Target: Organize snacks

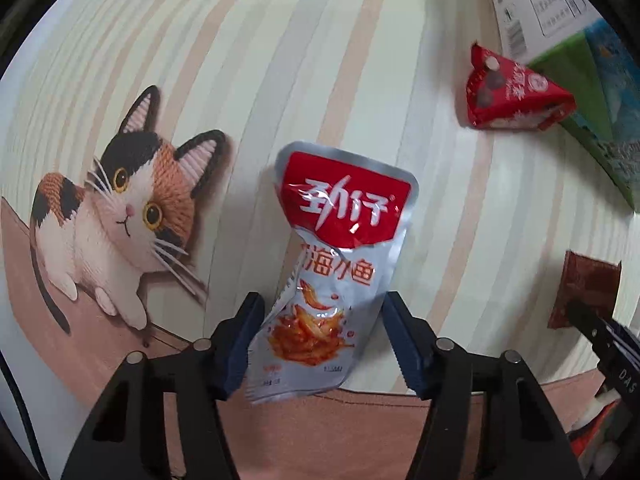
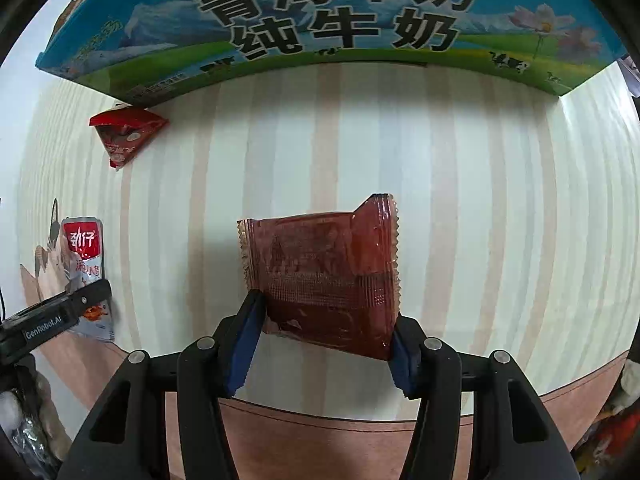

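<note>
Home tabletop; cat-print tablecloth, milk carton

The silver fish-snack pouch, red-labelled at its top with orange fish printed below, is crumpled and twisted at mid-height, its lower part pinched from both sides above the striped mat. The dark red-brown sachet, with serrated side seams and one upper corner folded up, stands gripped by its lower edges. A small red triangular packet lies against the milk carton's edge.
</note>
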`<action>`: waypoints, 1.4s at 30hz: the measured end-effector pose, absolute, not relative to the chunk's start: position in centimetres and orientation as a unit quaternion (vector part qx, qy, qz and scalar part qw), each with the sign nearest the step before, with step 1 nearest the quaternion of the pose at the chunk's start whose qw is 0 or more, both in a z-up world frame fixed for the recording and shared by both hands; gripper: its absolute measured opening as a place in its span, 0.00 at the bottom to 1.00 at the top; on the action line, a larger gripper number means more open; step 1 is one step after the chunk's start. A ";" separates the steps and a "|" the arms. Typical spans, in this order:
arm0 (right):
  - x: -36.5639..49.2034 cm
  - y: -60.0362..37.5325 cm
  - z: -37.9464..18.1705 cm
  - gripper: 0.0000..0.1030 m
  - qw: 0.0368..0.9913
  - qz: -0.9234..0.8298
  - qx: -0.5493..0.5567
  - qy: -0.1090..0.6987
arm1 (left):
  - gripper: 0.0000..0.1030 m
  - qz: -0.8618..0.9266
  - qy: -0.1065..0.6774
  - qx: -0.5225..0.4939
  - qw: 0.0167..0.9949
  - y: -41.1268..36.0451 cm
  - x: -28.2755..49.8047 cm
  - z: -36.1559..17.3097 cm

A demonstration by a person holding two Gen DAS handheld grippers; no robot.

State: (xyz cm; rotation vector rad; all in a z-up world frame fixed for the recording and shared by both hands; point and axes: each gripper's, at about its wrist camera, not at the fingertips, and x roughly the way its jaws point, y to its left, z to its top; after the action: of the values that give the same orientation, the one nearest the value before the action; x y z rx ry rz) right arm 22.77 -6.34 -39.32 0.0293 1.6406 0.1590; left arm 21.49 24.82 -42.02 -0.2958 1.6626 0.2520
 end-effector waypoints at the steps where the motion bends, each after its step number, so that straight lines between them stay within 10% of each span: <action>1: 23.1 -5.6 -39.4 0.56 0.679 0.072 0.013 0.731 | 0.54 0.110 0.734 -0.130 0.658 24.9 21.4 -42.0; 22: 25.2 1.3 -37.7 0.37 0.680 0.104 0.048 0.724 | 0.45 0.073 0.721 -0.136 0.675 19.9 19.7 -37.2; 25: 25.2 1.3 -37.7 0.36 0.680 0.106 0.050 0.723 | 0.30 0.058 0.723 -0.129 0.676 18.6 19.8 -36.8; 32: 24.7 -1.8 -38.8 0.70 0.647 0.103 0.078 0.751 | 0.31 0.066 0.738 -0.169 0.649 19.2 19.9 -38.5; 42: 25.6 -2.7 -39.1 0.79 0.650 0.078 0.112 0.747 | 0.35 0.088 0.748 -0.305 0.583 22.9 20.6 -41.4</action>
State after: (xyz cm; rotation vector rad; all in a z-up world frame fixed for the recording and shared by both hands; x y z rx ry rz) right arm 25.59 -2.72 -39.11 0.2552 1.6977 0.1765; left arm 20.58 22.86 -41.40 -0.7120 1.7472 0.2055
